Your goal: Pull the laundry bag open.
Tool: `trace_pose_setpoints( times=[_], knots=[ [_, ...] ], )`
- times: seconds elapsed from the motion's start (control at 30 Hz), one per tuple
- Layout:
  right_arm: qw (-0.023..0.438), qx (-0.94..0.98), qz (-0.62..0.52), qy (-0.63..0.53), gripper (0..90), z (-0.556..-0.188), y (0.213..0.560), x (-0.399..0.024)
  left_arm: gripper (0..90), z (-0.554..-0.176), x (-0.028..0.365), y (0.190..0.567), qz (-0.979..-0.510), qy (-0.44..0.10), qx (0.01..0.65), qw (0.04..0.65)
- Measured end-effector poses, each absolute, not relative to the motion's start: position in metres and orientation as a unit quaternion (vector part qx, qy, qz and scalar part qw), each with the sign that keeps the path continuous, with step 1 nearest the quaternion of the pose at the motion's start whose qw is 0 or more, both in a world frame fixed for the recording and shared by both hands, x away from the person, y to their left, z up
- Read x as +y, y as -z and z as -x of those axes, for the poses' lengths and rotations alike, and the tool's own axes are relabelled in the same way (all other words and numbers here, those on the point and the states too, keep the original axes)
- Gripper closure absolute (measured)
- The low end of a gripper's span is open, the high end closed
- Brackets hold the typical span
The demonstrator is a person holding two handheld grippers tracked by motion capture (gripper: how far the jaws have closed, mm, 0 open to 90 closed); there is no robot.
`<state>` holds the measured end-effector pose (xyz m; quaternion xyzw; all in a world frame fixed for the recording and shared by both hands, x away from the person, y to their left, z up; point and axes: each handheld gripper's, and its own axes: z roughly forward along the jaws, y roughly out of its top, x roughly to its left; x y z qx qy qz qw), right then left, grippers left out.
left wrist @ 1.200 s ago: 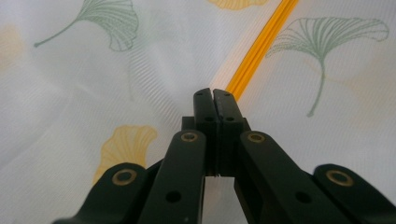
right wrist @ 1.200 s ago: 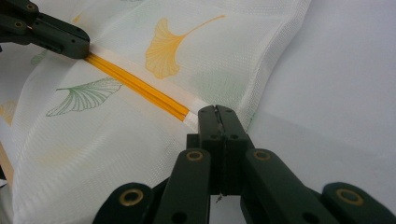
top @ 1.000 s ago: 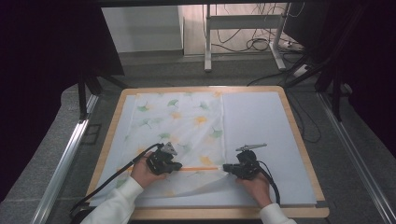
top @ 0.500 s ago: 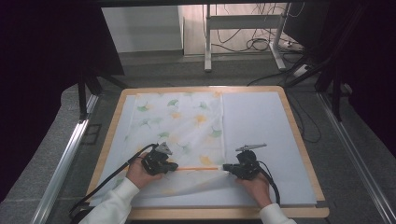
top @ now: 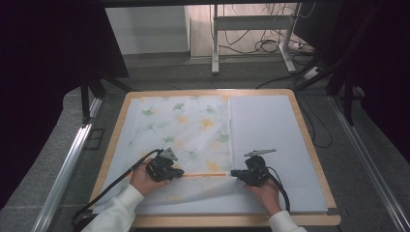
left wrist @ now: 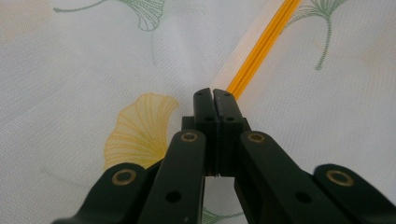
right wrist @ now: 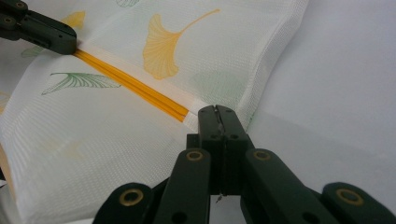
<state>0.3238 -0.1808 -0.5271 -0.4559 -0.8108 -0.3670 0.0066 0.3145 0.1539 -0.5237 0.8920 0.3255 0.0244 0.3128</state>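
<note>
The right half of the pale mat on the wooden-rimmed board lies bare, open to a gripper from the right and far sides. The left half is covered by the ginkgo-print mesh cloth. Near the front edge, the left gripper and right gripper hold the cloth's orange-striped edge raised between them, barring the way across there.

Wood-rimmed table with pale mat; beyond it, metal stand legs and floor cables.
</note>
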Motion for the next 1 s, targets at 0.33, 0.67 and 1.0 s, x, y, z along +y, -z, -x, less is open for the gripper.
trace_pose_setpoints(
  times=[0.33, 0.67, 1.0],
  knots=[
    [0.006, -0.811, 0.456, 0.367, 89.8, -0.324, 0.527, -0.181, 90.0, -0.313, 0.167, 0.524, -0.890, -0.034, 0.335, 0.308],
    [0.007, -0.811, 0.456, 0.367, 89.8, -0.324, 0.527, -0.181, 90.0, -0.309, 0.193, 0.525, -0.882, -0.038, 0.355, 0.307],
    [0.006, -0.811, 0.455, 0.367, 89.8, -0.324, 0.527, -0.181, 90.0, -0.305, 0.213, 0.527, -0.874, -0.042, 0.374, 0.308]
  ],
)
